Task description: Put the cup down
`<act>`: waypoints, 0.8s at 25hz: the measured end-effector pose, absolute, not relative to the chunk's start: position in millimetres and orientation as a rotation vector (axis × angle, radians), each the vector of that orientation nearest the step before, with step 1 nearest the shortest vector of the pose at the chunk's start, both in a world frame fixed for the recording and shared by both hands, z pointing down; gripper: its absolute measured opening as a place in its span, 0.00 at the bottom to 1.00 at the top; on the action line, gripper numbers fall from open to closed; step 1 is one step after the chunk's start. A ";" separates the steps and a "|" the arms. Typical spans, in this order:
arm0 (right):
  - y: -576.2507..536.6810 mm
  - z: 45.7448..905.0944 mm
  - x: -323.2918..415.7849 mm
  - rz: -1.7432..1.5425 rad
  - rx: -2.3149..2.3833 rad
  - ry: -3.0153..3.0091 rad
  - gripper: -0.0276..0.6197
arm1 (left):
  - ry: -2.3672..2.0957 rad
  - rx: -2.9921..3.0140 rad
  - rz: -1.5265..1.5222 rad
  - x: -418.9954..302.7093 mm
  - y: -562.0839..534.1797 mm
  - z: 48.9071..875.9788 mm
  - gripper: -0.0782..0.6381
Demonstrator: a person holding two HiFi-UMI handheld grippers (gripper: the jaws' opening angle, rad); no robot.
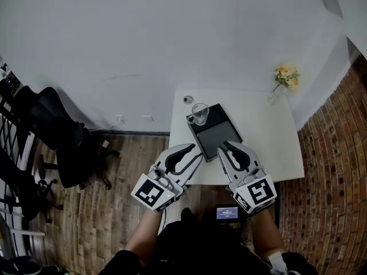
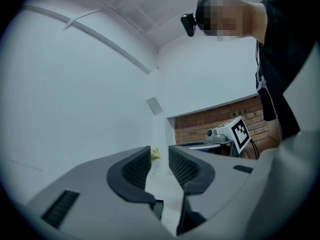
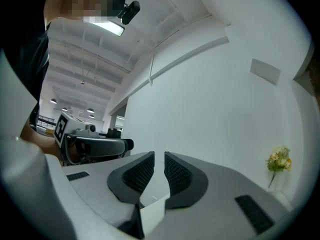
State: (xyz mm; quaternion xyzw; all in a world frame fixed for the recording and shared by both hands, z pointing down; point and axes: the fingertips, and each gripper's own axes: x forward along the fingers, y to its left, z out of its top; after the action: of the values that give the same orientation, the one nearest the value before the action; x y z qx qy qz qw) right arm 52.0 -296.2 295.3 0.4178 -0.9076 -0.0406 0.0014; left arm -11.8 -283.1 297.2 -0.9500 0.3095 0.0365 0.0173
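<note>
Glass cup (image 1: 200,113) sits on the tray (image 1: 221,133) already (left gripper (image 1: 195,151) and right gripper (image 1: 227,148) slightly apart, empty), so best stay clear of it.

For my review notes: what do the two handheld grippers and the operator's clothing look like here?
The left gripper and right gripper have light grey shells, curved black jaws and ribbed pads. Each carries a white cube with black square markers. The person wears a black top.
</note>
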 end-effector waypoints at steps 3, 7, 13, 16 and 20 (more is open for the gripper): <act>-295.2 292.0 51.1 -0.146 1.311 -2.851 0.11 | 0.965 -2.955 0.147 -8.8 -282.5 295.1 0.25; -294.0 290.3 50.7 -0.151 1.303 -2.855 0.06 | 0.957 -2.957 0.143 -5.8 -281.1 295.9 0.25; -291.9 293.9 51.3 -0.130 1.289 -2.851 0.06 | 0.963 -2.977 0.116 -5.6 -278.9 301.7 0.24; -291.6 296.0 50.6 -0.134 1.285 -2.846 0.06 | 0.965 -2.984 0.107 -5.0 -278.7 304.0 0.24; -291.8 298.2 50.5 -0.129 1.278 -2.845 0.06 | 0.964 -2.993 0.095 -4.1 -278.8 308.6 0.24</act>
State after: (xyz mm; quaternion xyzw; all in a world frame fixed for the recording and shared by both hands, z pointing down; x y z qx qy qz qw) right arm 50.5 -291.8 298.2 0.4093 -0.9114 -0.0414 0.0098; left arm -4.1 -278.8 308.6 -0.9514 0.3065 0.0303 -0.0022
